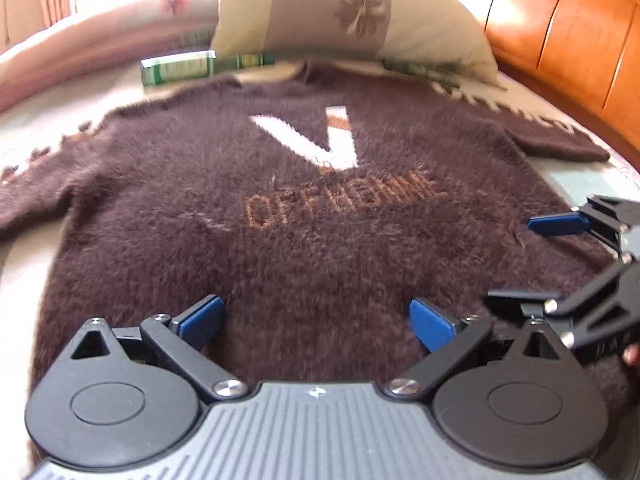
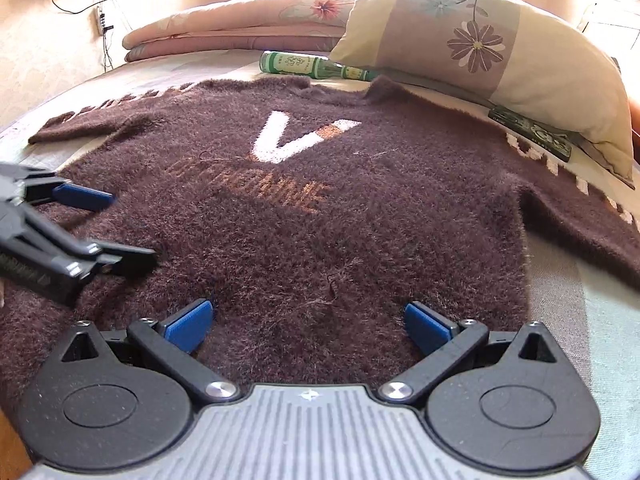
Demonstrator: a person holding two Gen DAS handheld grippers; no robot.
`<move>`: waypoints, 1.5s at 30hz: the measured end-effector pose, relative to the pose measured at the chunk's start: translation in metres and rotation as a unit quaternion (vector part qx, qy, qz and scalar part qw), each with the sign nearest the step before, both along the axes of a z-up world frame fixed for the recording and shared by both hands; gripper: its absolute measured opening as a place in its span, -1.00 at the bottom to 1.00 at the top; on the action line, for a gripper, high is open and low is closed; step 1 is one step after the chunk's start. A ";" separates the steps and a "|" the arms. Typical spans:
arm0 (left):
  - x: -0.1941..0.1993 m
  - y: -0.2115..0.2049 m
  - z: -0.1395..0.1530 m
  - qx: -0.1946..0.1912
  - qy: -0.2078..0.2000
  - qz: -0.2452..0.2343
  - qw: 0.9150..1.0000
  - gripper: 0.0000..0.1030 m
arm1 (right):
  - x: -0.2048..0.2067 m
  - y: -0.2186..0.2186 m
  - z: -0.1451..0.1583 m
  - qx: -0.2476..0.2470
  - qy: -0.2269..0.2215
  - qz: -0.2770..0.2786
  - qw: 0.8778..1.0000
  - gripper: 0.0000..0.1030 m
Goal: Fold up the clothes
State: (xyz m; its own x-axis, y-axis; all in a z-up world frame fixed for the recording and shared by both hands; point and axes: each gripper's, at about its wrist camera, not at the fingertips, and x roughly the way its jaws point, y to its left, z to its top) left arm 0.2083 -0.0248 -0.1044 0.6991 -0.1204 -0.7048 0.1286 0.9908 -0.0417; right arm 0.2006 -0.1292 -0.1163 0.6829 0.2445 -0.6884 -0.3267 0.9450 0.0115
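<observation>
I've got both claws wide w/ nothing in them: left gripper (image 1: 316, 320) and right gripper (image 2: 310, 320) side by side over the hem end of the brown sweater (image 2: 320, 208), which lies flat on the bed (image 2: 560, 300), sleeves out. Risks: fuzzy knit snags on the pads or I pinch only one layer, so the fold skews; a sleeve swing could also roll the green bottle (image 2: 312, 66) near the collar.

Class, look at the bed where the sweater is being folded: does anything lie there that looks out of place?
Yes: a green glass bottle lies on its side on the bed, just beyond the sweater collar, neck towards the pillow. A bottle is odd among bedding and clothes.
</observation>
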 end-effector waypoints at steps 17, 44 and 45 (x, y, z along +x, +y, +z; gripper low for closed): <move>-0.080 0.007 0.007 -0.035 0.033 0.073 0.996 0.98 | -0.011 -0.002 -0.002 0.002 -0.010 -0.021 1.000 1.00; 0.032 0.055 0.050 -0.036 -0.024 0.023 0.999 0.98 | 0.008 -0.040 0.057 0.010 -0.042 -0.004 0.999 1.00; 0.048 0.058 0.052 -0.035 -0.029 0.017 0.999 0.98 | 0.024 -0.038 0.058 0.002 -0.054 0.004 0.999 1.00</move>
State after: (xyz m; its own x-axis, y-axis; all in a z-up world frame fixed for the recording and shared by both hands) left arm 0.2560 0.0335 -0.0526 0.7428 -0.1429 -0.6541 0.0991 0.9897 -0.1037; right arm 0.2250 -0.1671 -0.0581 0.7509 0.2538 -0.6098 -0.3344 0.9422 -0.0196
